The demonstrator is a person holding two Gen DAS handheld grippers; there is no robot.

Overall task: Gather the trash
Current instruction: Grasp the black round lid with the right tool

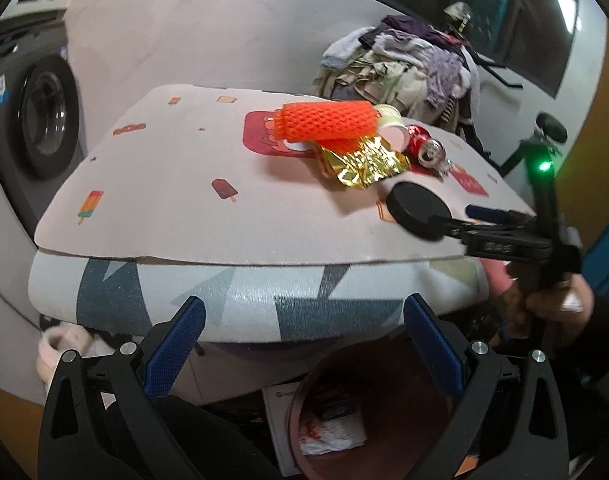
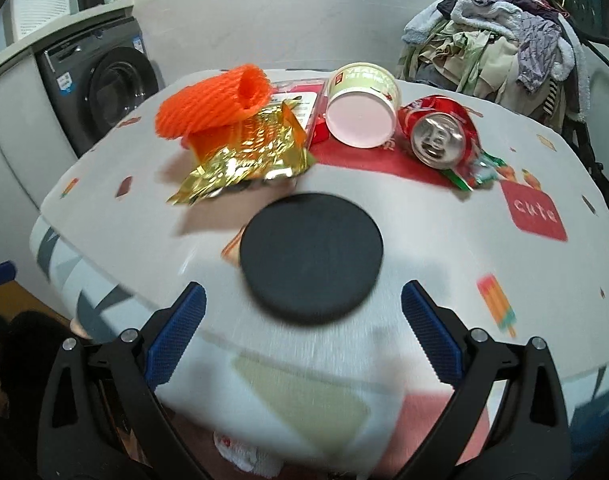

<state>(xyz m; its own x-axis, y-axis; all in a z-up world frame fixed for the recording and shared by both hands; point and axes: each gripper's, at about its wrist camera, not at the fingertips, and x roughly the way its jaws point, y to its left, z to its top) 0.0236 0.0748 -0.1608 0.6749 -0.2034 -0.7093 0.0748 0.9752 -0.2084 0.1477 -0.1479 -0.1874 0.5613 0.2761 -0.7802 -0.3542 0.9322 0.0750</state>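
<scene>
Trash lies on the patterned table mat (image 2: 464,240): an orange foam net (image 2: 212,104) (image 1: 324,122), a gold foil wrapper (image 2: 248,156) (image 1: 362,164), a tipped paper cup (image 2: 362,110), a crushed red can (image 2: 438,136) (image 1: 426,148) and a small green wrapper (image 2: 478,172). A black round lid (image 2: 312,258) (image 1: 416,208) sits near the mat's front edge. My right gripper (image 2: 302,296) (image 1: 464,220) is open, its fingertips on either side of the lid and not touching it. My left gripper (image 1: 304,308) hangs open and empty below the table edge, over a brown bin (image 1: 300,396).
The bin holds crumpled white paper (image 1: 332,436). A washing machine (image 2: 108,88) stands at the left and a clothes pile (image 2: 496,40) at the back right. A person's hand (image 1: 552,300) grips the right tool. The left half of the mat is bare.
</scene>
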